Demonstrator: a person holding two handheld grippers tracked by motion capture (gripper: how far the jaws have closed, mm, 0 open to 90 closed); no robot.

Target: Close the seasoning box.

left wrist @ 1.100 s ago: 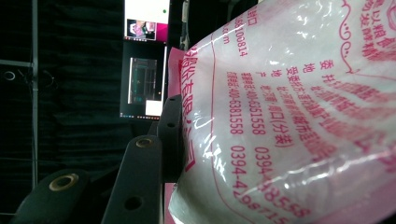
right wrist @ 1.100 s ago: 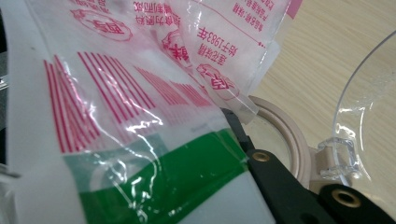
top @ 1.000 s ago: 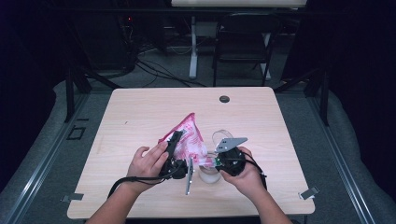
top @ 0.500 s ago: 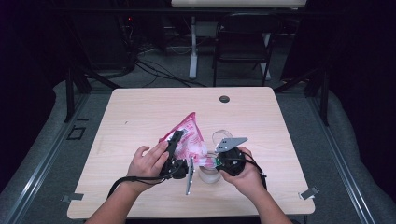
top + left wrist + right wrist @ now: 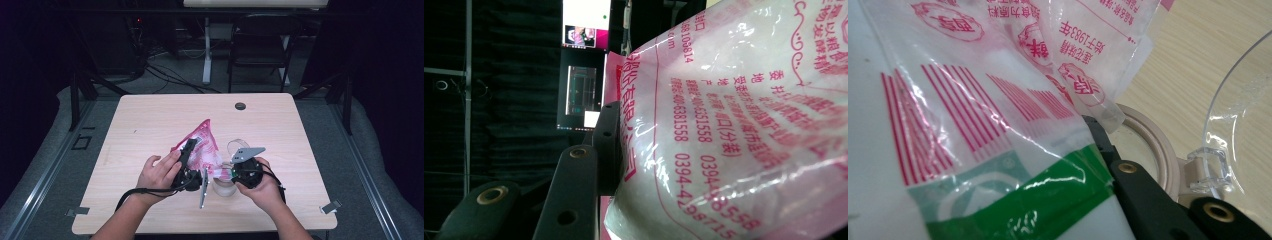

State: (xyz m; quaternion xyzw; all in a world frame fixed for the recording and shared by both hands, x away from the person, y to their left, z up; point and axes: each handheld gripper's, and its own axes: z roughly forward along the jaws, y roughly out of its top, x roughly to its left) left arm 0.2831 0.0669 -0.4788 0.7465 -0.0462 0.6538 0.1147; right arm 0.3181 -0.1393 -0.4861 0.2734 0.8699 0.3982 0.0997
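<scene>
Left hand-held gripper [image 5: 191,150] part-open, right hand-held gripper [image 5: 226,175] closed, both gripping pink bag [image 5: 204,145].

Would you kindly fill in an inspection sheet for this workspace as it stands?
Surface: wooden table, a dark round cap near its far edge.
Job's things: pink-printed plastic bag held up over a clear jar with its hinged lid open.
Clutter: nothing seen.
Grippers: left gripper shut on the bag's side; right gripper shut on the bag's lower edge.
Cables: black cable trailing from the left gripper; floor cables beyond the table.
Surroundings: dark room, chair, monitor.
</scene>
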